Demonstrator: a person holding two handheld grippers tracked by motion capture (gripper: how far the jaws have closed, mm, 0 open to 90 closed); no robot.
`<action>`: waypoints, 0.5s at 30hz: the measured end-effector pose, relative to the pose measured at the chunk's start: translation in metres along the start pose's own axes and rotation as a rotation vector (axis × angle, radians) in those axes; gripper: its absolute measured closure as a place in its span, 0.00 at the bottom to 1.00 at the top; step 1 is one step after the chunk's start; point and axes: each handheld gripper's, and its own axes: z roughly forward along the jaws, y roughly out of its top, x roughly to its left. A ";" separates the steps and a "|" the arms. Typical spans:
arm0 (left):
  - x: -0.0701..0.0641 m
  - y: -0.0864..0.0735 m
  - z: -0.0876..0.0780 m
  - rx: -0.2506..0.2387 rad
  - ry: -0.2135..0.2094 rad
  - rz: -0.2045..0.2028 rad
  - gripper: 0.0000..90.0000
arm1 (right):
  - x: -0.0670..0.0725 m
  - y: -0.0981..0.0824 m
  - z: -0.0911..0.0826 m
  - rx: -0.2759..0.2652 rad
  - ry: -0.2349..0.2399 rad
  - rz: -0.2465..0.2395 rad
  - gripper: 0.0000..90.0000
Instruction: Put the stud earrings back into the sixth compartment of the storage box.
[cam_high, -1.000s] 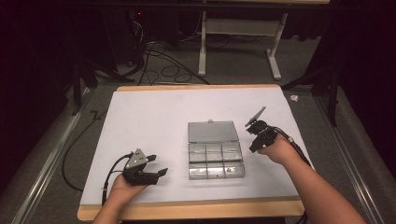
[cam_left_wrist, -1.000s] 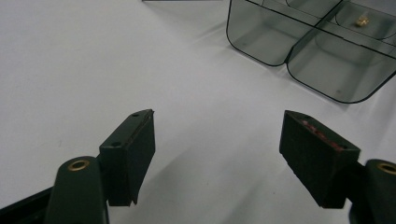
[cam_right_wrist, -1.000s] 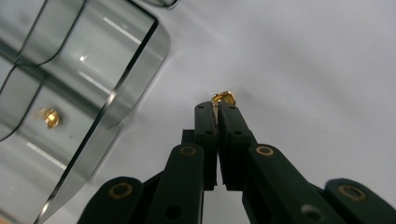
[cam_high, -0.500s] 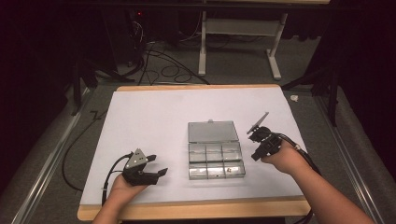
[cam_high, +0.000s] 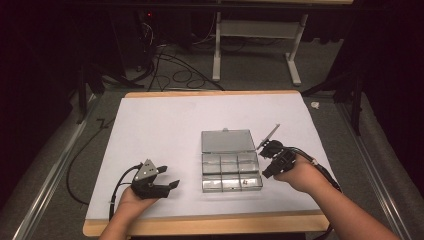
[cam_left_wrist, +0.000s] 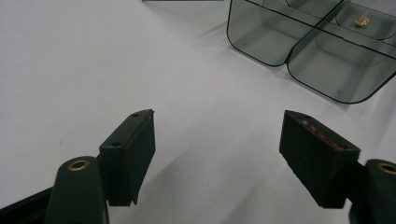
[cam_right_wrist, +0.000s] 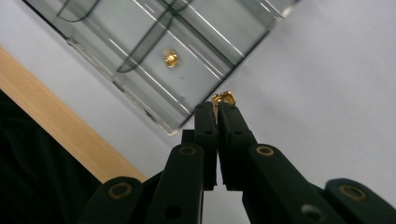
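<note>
High view: we held the right tongs beside the compartment box, toward the counter's right edge. Left gripper view: left tongs gaped wide, empty. Right gripper view: tongs pinched a brass piece just off the box's wall.

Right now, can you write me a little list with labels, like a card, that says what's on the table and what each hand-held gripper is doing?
surface: white table top
box: clear compartment box, lid open, lying flat
inside box: one small gold piece in a compartment
right hand-held gripper: shut on a small gold part, beside the box's corner
left hand-held gripper: open, nothing between its jaws, over bare table near the box
</note>
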 end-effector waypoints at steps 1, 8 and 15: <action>0.000 0.000 0.000 0.000 0.000 -0.001 0.30 | 0.002 0.001 0.000 0.002 0.003 -0.002 0.98; 0.000 0.000 0.000 -0.001 -0.001 -0.002 0.30 | 0.017 0.012 0.007 0.013 0.020 -0.042 0.98; 0.000 0.000 0.000 0.003 -0.007 -0.001 0.30 | 0.020 0.021 0.019 0.035 0.024 -0.078 0.98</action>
